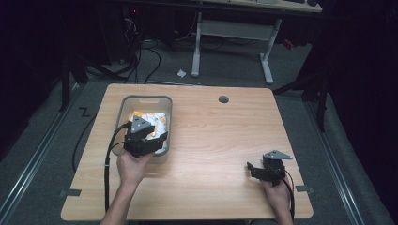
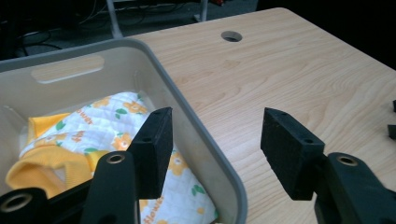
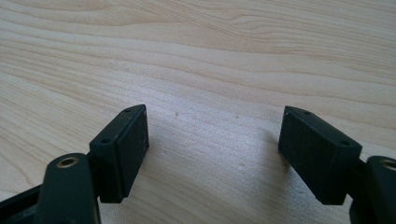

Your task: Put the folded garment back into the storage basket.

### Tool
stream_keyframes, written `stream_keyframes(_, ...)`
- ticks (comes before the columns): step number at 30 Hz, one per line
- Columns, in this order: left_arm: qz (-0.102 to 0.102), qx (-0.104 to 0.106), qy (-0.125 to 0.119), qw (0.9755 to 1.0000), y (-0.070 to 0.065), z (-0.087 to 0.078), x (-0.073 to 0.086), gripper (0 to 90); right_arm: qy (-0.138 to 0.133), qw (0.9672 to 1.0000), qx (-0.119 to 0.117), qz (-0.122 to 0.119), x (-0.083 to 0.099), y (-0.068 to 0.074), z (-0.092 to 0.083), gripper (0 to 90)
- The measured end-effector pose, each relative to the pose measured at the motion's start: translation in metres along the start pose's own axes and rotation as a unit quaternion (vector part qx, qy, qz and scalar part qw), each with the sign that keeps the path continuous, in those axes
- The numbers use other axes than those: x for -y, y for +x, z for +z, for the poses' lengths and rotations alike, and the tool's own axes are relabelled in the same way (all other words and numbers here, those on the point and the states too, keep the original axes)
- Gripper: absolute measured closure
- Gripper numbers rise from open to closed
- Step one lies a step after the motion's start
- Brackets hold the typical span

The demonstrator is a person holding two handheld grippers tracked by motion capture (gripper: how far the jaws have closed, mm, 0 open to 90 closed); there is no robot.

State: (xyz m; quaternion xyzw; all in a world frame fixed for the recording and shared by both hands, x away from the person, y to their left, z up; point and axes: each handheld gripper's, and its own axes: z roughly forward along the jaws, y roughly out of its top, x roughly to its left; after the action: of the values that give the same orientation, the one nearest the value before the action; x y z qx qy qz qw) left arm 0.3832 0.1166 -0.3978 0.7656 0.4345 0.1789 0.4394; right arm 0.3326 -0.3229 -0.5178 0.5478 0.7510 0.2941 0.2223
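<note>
Floral cloth, white with orange flowers and yellow trim, lies bunched inside the grey bin at the left half of the bench. The left hand-held gripper hangs over the bin's near right corner with its jaws spread wide and empty: in its own view one pad sits above the cloth inside the bin, the other out over bare wood, so the bin's right wall runs up between them. Nothing is pinched. The right hand-held gripper rests low at the bench's near right, well apart from the bin, jaws likewise spread with only wood grain between them.

Judging from this, the work looks to be either at its very start or its very end: the cloth is wholly in the bin and neither tool has hold of anything. If the cloth is to come out, the grasp is not yet made; if it was to go in, that seems done.

The high view gives the layout: bin at left, left hand-held gripper over its near edge, right one far off, a round cable hole near the far edge. The left gripper view adds the cloth's print, the bin's moulded handle recess and how the pads straddle the wall. The right gripper view confirms empty jaws above bare bench.
</note>
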Motion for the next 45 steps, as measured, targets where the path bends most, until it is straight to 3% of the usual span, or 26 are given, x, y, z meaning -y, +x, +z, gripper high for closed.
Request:
stream_keyframes(25, -0.002, 0.047, -0.014, 0.9988, -0.029, 0.0, 0.008, 43.3, 0.0, 1.0, -0.001, 0.001, 0.0, 0.0, 0.0, 24.5)
stream_keyframes(45, 0.0, 0.076, -0.003, 0.9971, -0.048, 0.013, 0.018, 42.5, 0.0, 1.0, -0.001, 0.0, 0.0, 0.0, 0.0, 24.4)
